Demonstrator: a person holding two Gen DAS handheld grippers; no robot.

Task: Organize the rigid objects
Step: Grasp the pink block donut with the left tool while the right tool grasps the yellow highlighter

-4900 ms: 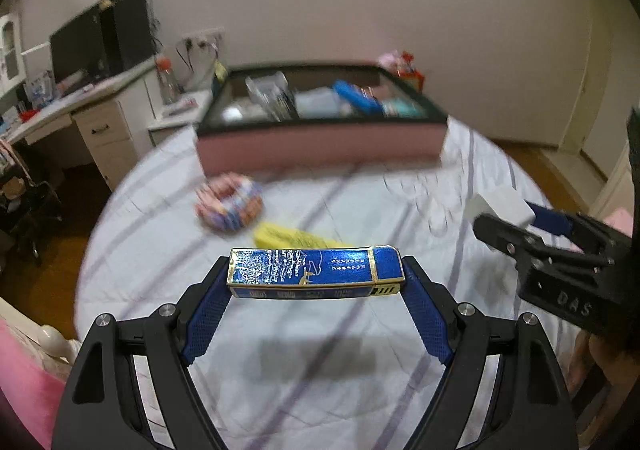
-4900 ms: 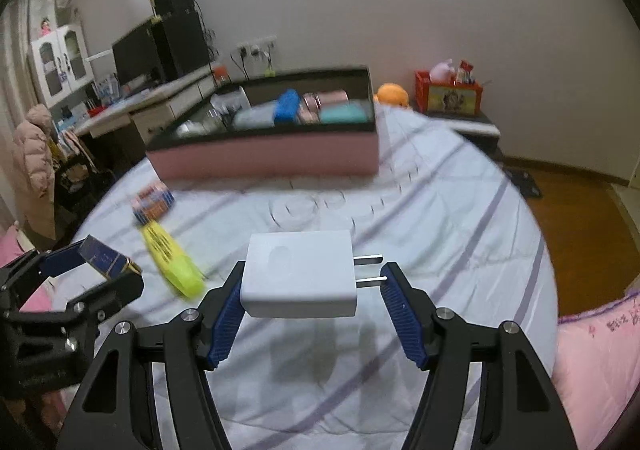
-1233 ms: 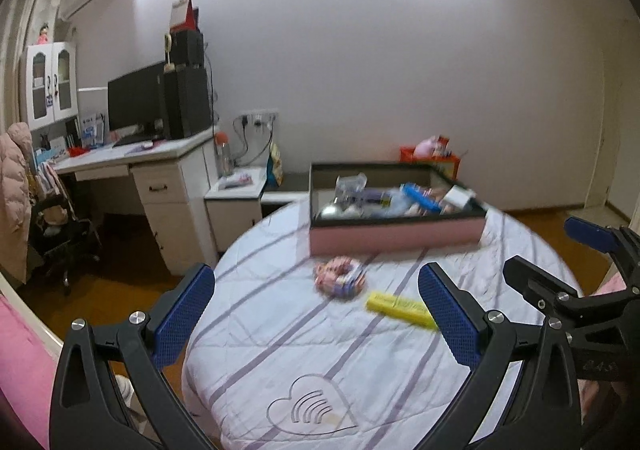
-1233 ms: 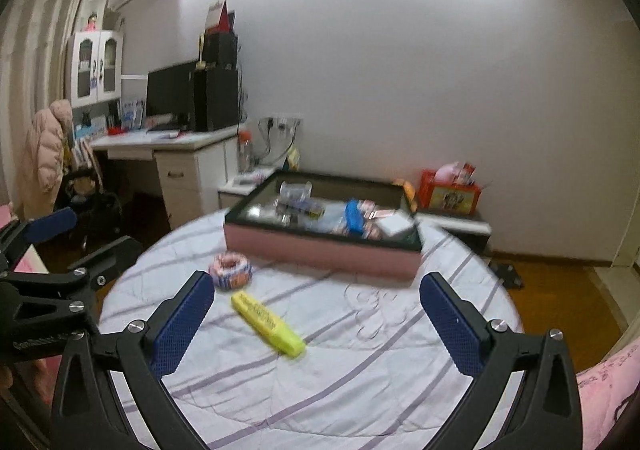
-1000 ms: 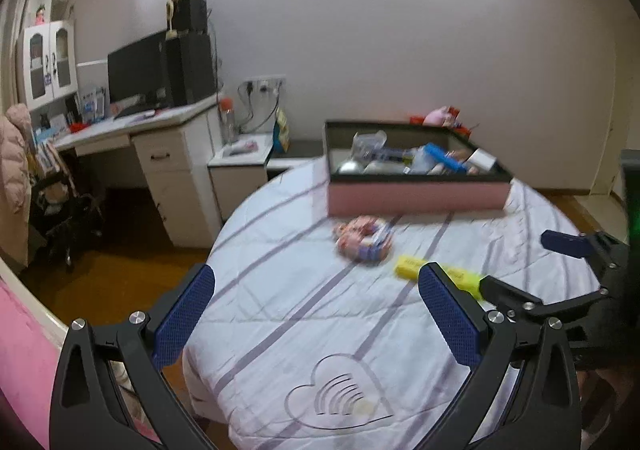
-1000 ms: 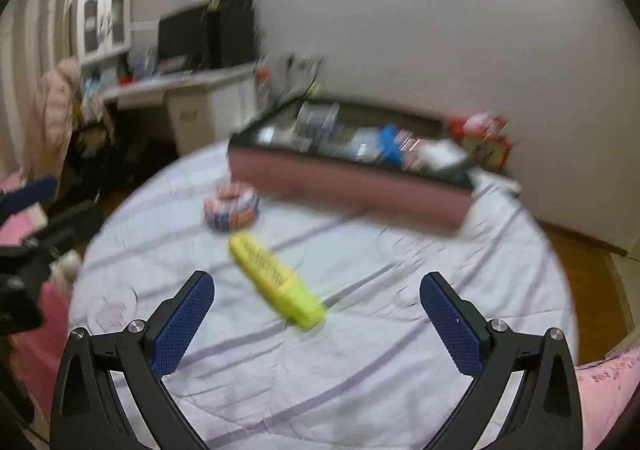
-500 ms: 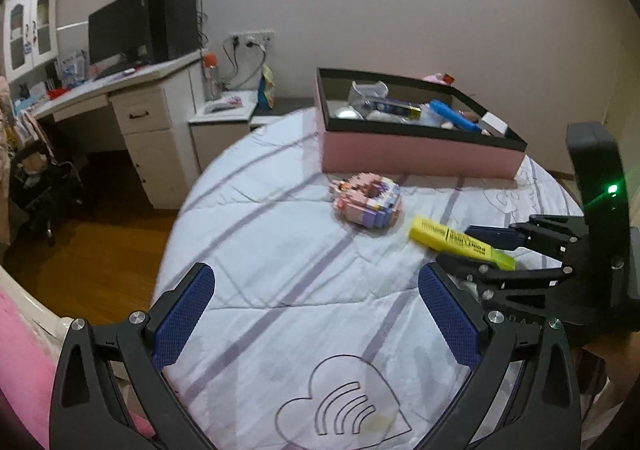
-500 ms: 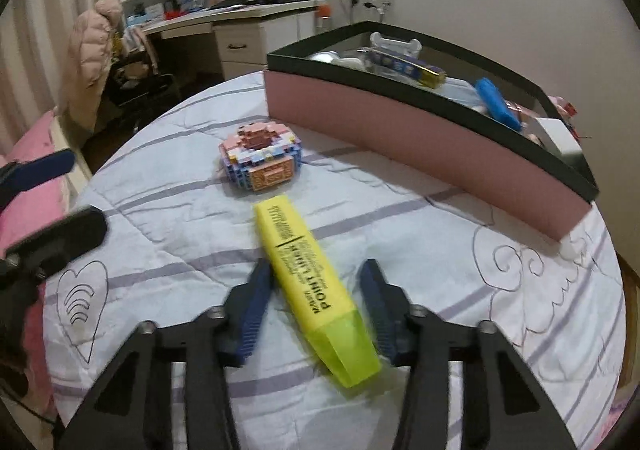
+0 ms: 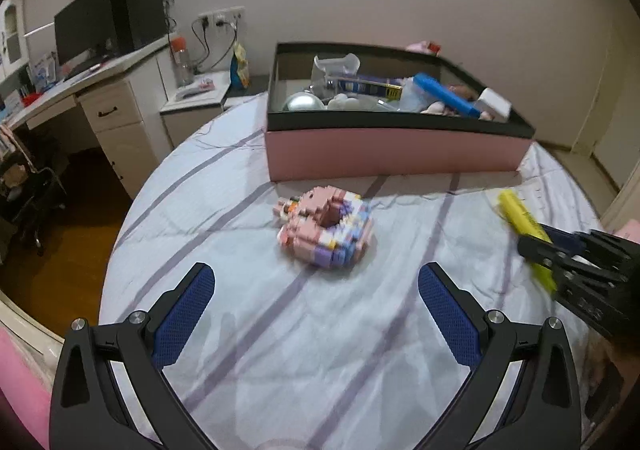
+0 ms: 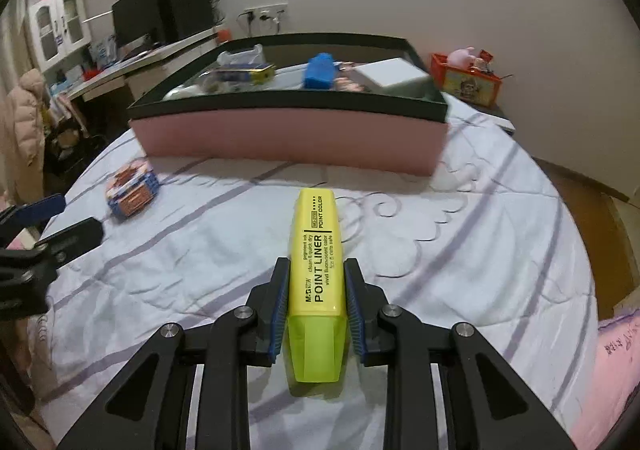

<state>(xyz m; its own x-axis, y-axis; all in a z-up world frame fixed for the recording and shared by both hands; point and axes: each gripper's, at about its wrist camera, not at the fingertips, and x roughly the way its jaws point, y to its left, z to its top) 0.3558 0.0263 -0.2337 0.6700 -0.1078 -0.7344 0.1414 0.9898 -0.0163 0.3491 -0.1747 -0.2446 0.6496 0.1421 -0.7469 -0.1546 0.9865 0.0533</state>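
The right hand-held gripper is closed on the yellow highlighter, low in the frame's middle, below the pink box. The left hand-held gripper stands open and empty, below the block toy.

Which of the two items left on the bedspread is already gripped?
The yellow highlighter, clamped between the right gripper jaws. The pink block-built donut lies free ahead of the open left gripper.

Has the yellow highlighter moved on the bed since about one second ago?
Yes. The highlighter, now clamped in the right gripper, has turned: it lay slanted before the pink box and now points straight at it.
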